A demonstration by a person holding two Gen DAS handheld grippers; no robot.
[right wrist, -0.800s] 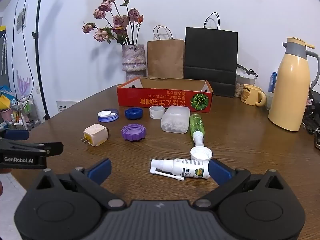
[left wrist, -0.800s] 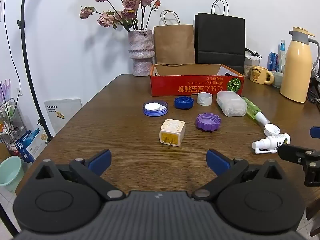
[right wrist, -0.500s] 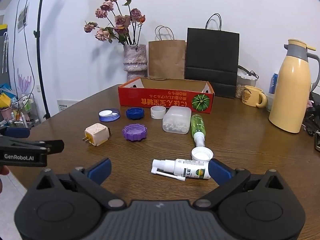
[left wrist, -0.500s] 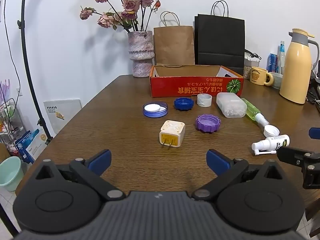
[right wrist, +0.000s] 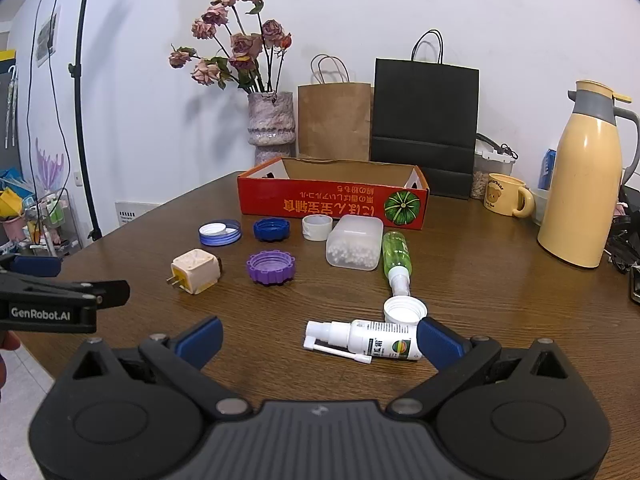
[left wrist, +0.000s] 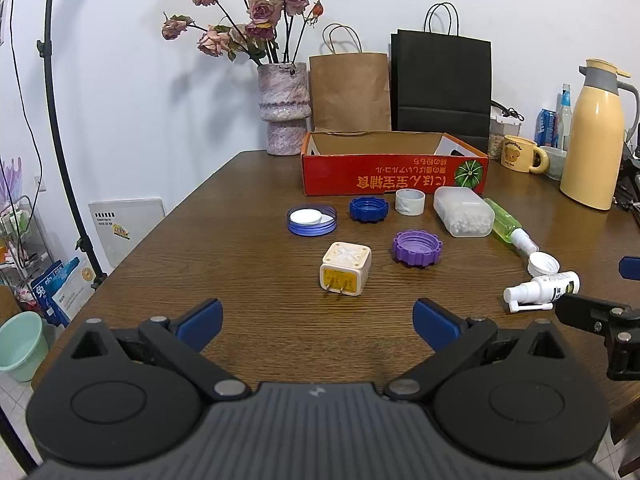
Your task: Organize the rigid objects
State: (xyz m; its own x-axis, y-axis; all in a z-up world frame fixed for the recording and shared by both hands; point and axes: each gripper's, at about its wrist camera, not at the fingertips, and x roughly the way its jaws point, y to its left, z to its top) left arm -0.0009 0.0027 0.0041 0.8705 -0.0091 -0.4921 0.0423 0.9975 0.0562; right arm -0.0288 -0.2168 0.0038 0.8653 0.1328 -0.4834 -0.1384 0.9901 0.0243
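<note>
On the brown table [left wrist: 224,240], in front of the red cardboard box [left wrist: 394,179], the loose things lie where they lay a moment ago; none has shifted, and the view has only tilted a touch (the flowers sit slightly lower in frame). I count them from the box outward. Four lids: a pale blue lid [left wrist: 312,220] with a white disc in it, a dark blue cap [left wrist: 369,209], a purple cap [left wrist: 417,248] and a small white cap [right wrist: 405,309]. One white ring [left wrist: 409,201]. One clear container [left wrist: 463,216] of white beads, on its side. Two bottles, both lying down: a green spray bottle [right wrist: 396,255] just beside the container, and a white spray bottle [right wrist: 370,340] touching the white cap. One cream plug adapter [left wrist: 345,268], prongs toward me.

My left gripper [left wrist: 318,322] has its fingers spread wide, with bare wood between them and nothing held, the adapter a little ahead. My right gripper [right wrist: 318,338] is as wide apart as before, and the white spray bottle lies between its fingers, its base at the right pad, not clamped.

Behind the box stand one vase [left wrist: 283,109] of dried roses, two paper bags, brown [left wrist: 350,92] and black [left wrist: 441,84], one yellow mug [left wrist: 520,154] and one cream thermos [left wrist: 594,140].
</note>
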